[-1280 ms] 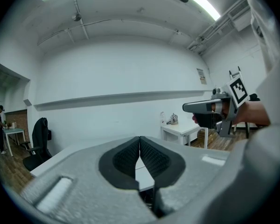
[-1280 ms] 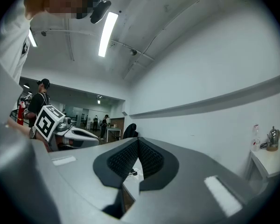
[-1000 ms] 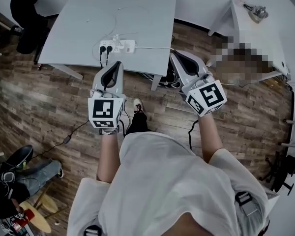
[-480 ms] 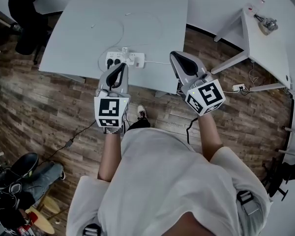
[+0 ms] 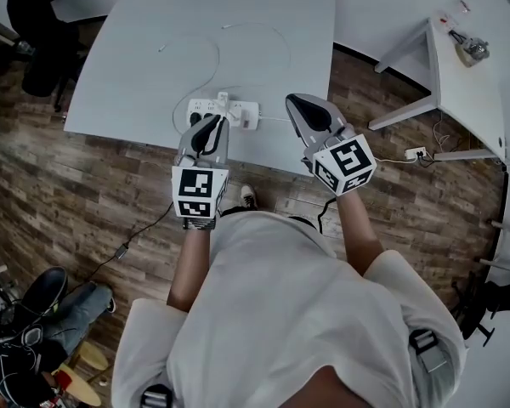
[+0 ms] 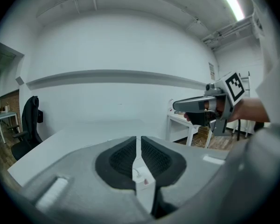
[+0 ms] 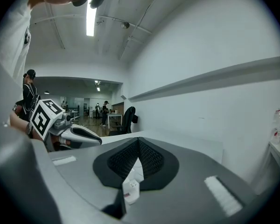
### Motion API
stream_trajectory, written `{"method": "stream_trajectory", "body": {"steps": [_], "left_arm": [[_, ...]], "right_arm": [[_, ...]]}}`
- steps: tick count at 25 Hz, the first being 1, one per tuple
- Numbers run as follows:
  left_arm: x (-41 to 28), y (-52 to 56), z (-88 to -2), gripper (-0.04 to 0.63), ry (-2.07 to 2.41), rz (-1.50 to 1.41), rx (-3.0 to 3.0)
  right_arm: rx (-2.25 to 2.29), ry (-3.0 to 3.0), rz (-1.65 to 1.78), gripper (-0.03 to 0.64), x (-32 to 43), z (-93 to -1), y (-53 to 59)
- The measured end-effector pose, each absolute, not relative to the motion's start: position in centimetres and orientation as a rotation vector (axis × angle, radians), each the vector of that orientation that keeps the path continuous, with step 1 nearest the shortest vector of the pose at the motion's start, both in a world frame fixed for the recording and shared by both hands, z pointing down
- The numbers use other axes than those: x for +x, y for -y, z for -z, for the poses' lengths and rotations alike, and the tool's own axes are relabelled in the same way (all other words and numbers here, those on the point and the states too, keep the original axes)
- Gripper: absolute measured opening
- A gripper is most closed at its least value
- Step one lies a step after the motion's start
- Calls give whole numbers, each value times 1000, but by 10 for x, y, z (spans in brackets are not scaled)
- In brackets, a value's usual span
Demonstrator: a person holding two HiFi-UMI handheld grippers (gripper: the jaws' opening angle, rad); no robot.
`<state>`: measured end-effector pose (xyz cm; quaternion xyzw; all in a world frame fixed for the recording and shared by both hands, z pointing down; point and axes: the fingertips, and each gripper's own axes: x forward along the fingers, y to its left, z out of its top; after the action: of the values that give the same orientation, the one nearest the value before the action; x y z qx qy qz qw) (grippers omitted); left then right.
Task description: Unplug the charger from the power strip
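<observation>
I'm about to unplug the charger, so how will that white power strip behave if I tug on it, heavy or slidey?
Probably slidey: the power strip looks like light plastic lying loose on the smooth table, so it may lift or skid. The thin white cable looped nearby lies slack, so it likely won't anchor anything.

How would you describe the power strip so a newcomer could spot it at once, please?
Find the large pale table. Midway along its edge nearest the camera lies the white power strip. It is the only blocky thing there; the rest is thin white cable.
</observation>
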<state>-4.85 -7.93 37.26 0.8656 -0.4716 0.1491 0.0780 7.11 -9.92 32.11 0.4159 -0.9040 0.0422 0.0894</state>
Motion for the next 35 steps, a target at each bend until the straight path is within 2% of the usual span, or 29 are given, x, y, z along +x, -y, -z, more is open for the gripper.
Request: {"method": "stream_trajectory", "body": {"steps": [22, 26, 35], "left_arm": [[-8, 87, -495, 104, 1126, -678, 2402], [-17, 96, -516, 163, 1180, -720, 2314], [-18, 119, -542, 166, 1202, -741, 2246]], "right_arm": [[1112, 2530, -392, 3, 53, -447, 144], [1050, 2516, -429, 3, 45, -470, 156], [935, 2442, -535, 3, 30, -534, 169]]}}
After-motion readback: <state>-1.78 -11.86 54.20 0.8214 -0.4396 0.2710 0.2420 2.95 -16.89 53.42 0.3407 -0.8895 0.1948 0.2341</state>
